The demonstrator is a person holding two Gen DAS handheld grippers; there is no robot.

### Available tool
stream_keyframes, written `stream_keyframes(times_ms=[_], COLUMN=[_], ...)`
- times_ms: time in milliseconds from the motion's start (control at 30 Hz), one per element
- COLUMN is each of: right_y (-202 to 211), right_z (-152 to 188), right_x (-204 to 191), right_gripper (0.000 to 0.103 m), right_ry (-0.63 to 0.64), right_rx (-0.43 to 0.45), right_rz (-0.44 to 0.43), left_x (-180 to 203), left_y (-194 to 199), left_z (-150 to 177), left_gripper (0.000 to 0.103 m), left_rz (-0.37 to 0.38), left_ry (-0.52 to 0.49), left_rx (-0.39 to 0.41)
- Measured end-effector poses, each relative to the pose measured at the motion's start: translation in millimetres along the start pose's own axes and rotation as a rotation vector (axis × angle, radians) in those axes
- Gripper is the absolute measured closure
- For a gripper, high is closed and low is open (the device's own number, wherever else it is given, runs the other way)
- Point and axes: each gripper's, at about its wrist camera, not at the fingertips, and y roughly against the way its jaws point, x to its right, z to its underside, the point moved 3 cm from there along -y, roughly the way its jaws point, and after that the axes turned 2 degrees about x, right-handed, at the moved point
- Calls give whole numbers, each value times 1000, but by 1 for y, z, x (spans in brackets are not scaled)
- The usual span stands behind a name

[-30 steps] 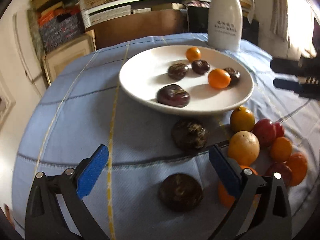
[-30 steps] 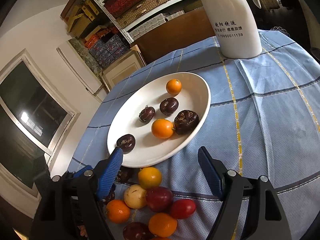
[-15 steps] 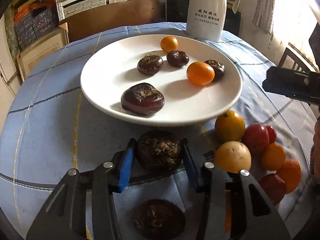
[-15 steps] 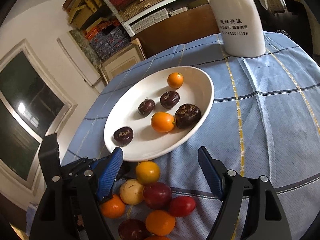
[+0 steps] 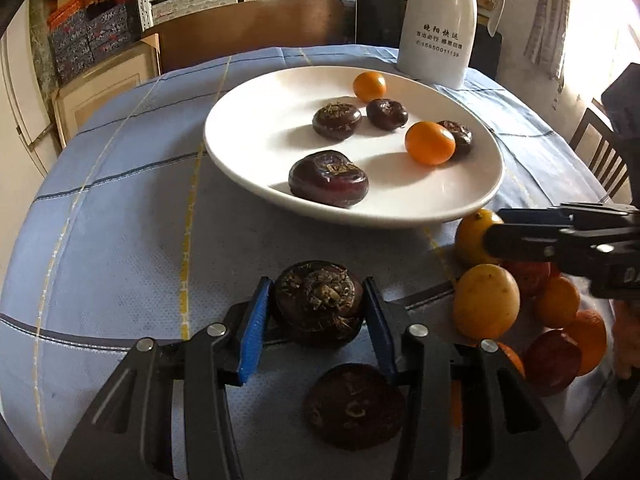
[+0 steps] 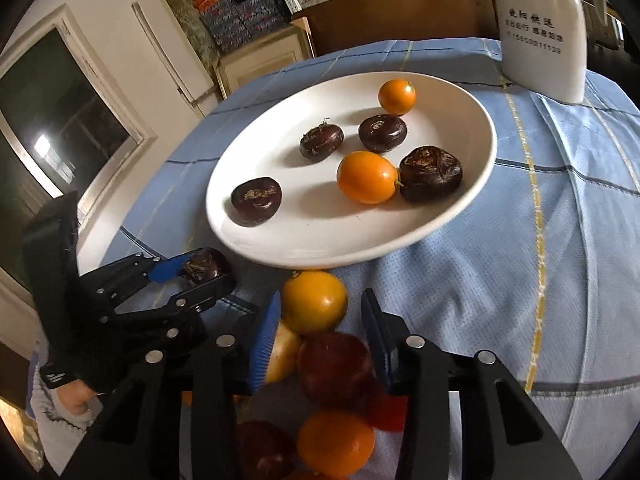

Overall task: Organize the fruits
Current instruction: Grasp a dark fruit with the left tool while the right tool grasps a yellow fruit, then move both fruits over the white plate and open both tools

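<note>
My left gripper (image 5: 318, 306) is shut on a dark brown fruit (image 5: 318, 304) just in front of the white plate (image 5: 248, 128); it also shows in the right wrist view (image 6: 200, 272). My right gripper (image 6: 318, 312) has its jaws around an orange fruit (image 6: 314, 300) at the plate's near rim (image 6: 320, 256), with a small gap on the right side. The plate holds several dark fruits and two orange ones. A pile of red, yellow and orange fruits (image 5: 532, 304) lies on the blue cloth. Another dark fruit (image 5: 354, 406) lies under my left gripper.
A white thermos jug (image 5: 438, 20) stands behind the plate. Shelves with boxes (image 5: 92, 28) stand beyond the round table. A wooden chair (image 5: 604, 148) is at the far right. Bare blue cloth (image 5: 100, 220) lies left of the plate.
My left gripper closed on the dark fruit. My right gripper dropped toward the pile and narrowed its jaws around the orange fruit.
</note>
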Motion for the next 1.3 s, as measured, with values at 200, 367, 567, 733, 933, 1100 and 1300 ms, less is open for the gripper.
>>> stream_keyframes(times_ms=[200, 367, 567, 733, 933, 1100, 1300], right_y=[-12, 0, 23, 51, 64, 43, 13], right_z=[0, 9, 14, 14, -1, -33, -49], right_x=[-11, -15, -15, -5, 6, -6, 1], right_gripper=[65, 66, 67, 67, 67, 67, 33], right_ry=[85, 120, 102, 47, -39, -25, -37], right_rx=[-15, 7, 49, 132, 197, 165, 153], right_rz=[36, 39, -6, -46, -84, -88, 11], left_x=[1, 6, 17, 26, 14, -8, -17], left_y=[0, 4, 20, 46, 52, 25, -12], left_z=[0, 2, 8, 8, -26, -72, -81], left_gripper=[58, 58, 58, 58, 58, 58, 42], left_rz=[4, 48, 60, 72, 63, 27, 4], left_ry=[-2, -10, -37, -48, 11, 98, 124], left_rx=[1, 6, 44, 131, 170, 140, 113])
